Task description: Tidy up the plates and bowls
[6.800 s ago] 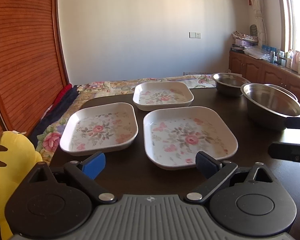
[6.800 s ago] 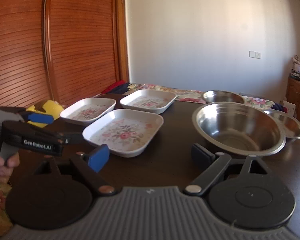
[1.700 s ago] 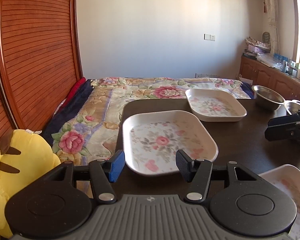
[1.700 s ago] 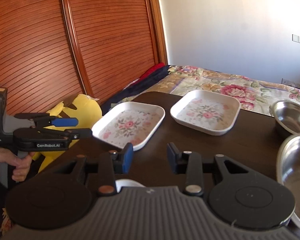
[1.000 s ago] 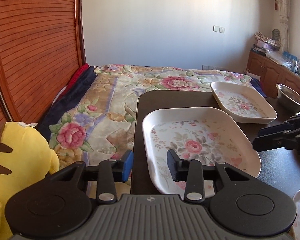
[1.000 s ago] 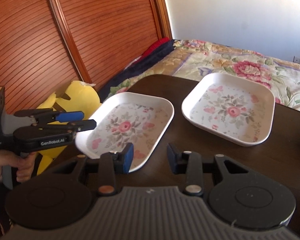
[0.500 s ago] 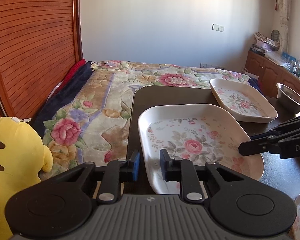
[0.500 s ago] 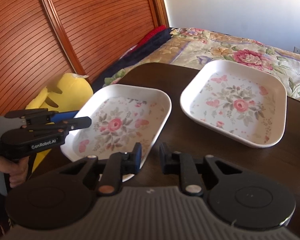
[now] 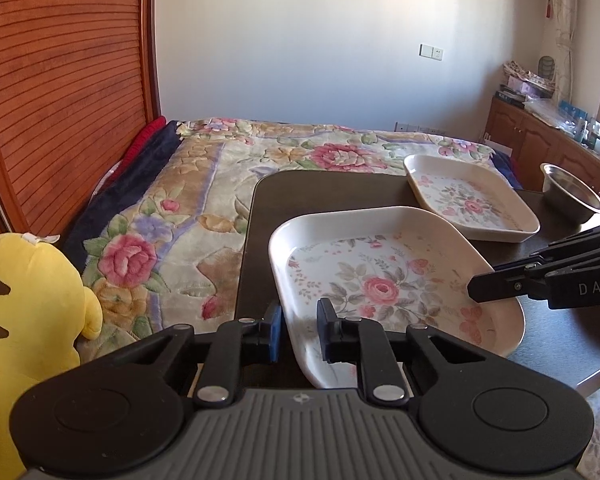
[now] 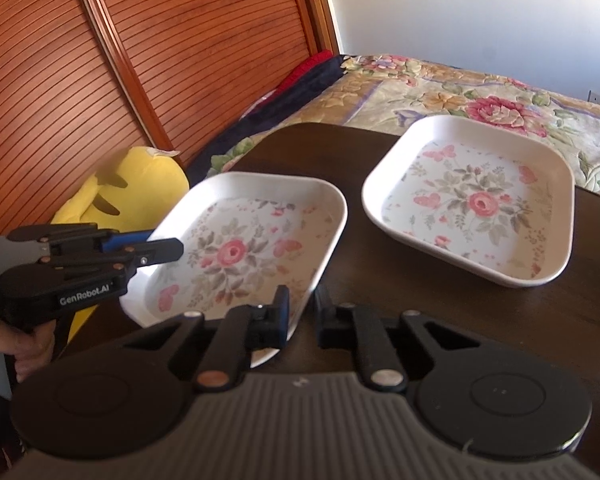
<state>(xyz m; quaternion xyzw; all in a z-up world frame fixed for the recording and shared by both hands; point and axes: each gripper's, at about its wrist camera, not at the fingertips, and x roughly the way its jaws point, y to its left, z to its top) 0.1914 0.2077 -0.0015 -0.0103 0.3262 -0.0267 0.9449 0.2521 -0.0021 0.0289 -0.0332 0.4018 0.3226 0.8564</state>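
Two grippers, the left gripper [image 9: 298, 330] and the right gripper [image 10: 302, 318], have just narrowed from open onto opposite rims of the white square floral plate [image 9: 384, 280] at the dark desk's [image 10: 420, 280] near-left corner, so lifting it for stacking looks next.

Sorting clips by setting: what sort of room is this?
Most likely a home bedroom: a bed with a floral quilt, a slatted wooden wardrobe door, and a yellow plush toy beside the dark table.
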